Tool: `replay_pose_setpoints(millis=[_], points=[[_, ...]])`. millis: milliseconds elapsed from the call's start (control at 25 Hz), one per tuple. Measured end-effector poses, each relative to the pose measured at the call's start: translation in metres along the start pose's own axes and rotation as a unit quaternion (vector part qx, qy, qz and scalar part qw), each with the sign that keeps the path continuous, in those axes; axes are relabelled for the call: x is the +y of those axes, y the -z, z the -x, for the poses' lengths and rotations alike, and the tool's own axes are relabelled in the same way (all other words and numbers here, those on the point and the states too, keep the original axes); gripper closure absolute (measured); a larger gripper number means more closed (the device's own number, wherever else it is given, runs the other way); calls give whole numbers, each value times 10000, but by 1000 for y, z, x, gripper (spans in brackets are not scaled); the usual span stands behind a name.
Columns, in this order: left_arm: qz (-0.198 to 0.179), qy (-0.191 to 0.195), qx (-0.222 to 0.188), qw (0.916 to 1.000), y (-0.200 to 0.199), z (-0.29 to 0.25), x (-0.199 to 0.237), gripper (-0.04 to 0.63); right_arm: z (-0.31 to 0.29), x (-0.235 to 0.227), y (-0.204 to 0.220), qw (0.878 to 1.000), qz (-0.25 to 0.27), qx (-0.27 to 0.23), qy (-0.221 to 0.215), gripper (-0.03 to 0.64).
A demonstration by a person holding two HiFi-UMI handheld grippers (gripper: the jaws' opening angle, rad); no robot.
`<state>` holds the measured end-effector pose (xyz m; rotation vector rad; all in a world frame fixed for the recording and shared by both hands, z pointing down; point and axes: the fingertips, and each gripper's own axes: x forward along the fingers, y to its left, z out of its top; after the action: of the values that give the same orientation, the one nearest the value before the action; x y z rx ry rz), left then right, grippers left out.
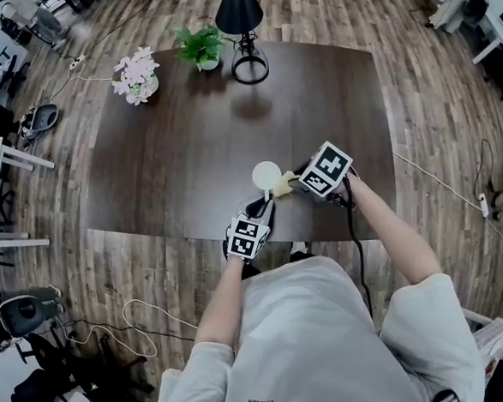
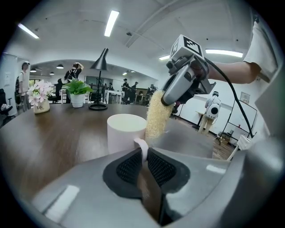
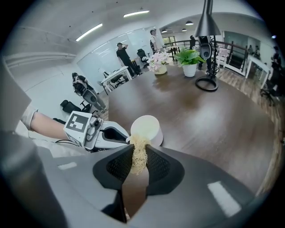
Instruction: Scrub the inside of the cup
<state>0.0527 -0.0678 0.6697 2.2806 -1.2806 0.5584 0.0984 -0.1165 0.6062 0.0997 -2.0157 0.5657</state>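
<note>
So the white cup point(image 1: 266, 175) is stood upright on the dark table point(image 1: 171, 158), close to the near edge, mouth facing up. Its handle point(image 2: 142, 149) is pinched between the jaws of the left gripper point(image 1: 261, 209), which is brought in from the person's side, so the cup looks braced pretty well. A yellowish fibrous scrubber point(image 2: 158, 116) is clamped in the right gripper point(image 3: 139, 161), with its free end poking out past the jaws.

Key thing: the scrubber's long axis is angled down toward the cup, and its tip is seen right at the rim on the cup's right side, not clearly inside. Contact with the rim can't be called either way. Probably the scrubber needs to be shifted a bit left and sunk straight down into the mouth.
</note>
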Motion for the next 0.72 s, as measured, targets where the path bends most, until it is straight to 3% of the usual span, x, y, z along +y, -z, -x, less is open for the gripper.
replay_pose_setpoints(millis=[200,400,520,720], points=[[-113,158,53,9998,-3,0,13,552,16,-8,-9,9961,-538,-580,384,513],[-327,298,88,9990,-3,7,26,551,29,-11,-12,9777,-1249,-1452,868,514],[-419,302,9,9987,-3,18,36,549,32,-3,-6,9572,-1617,-1997,1331,514],[-432,470,-250,9976,-10,44,41,538,35,23,14,9058,-2049,-2848,2375,514]])
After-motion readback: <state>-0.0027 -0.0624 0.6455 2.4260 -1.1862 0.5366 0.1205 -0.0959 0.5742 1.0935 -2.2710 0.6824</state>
